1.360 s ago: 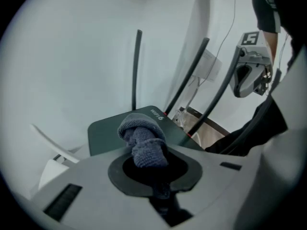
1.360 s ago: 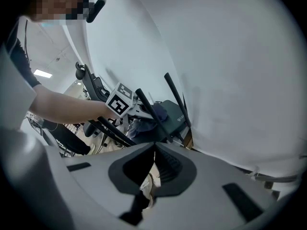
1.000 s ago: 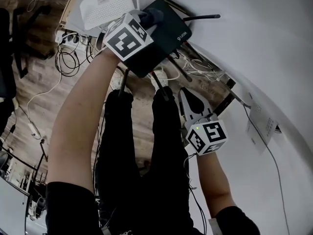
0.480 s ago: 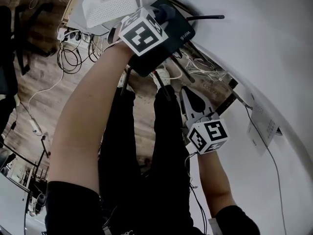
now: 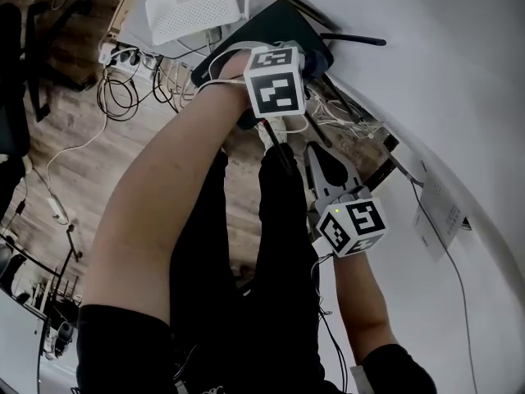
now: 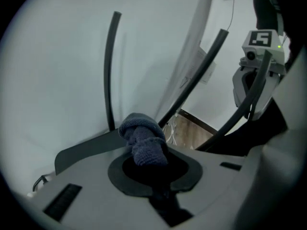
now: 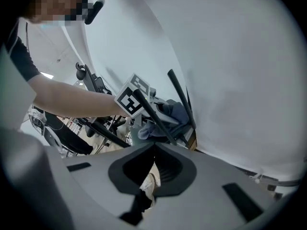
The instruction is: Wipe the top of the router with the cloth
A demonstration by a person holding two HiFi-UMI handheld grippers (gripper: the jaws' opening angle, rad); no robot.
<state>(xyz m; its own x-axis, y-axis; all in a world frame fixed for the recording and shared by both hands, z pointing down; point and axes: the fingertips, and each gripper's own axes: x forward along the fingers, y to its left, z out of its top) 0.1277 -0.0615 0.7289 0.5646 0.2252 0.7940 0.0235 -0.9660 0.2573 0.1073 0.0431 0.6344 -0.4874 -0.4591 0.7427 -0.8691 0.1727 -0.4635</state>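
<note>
Router [image 5: 280, 21], black with antennas [image 6: 111, 71] raised, sits at the white desk's [image 5: 459, 72] edge beside a white router [image 5: 193, 6]. Above its top the left claw [image 6: 144, 150] pinches a bunched blue cloth [image 6: 143, 139]. The right claw [image 7: 153, 147], pressed together, hangs nearby.

Overhead and jaw-level, router [image 5: 275, 25] shared
</note>
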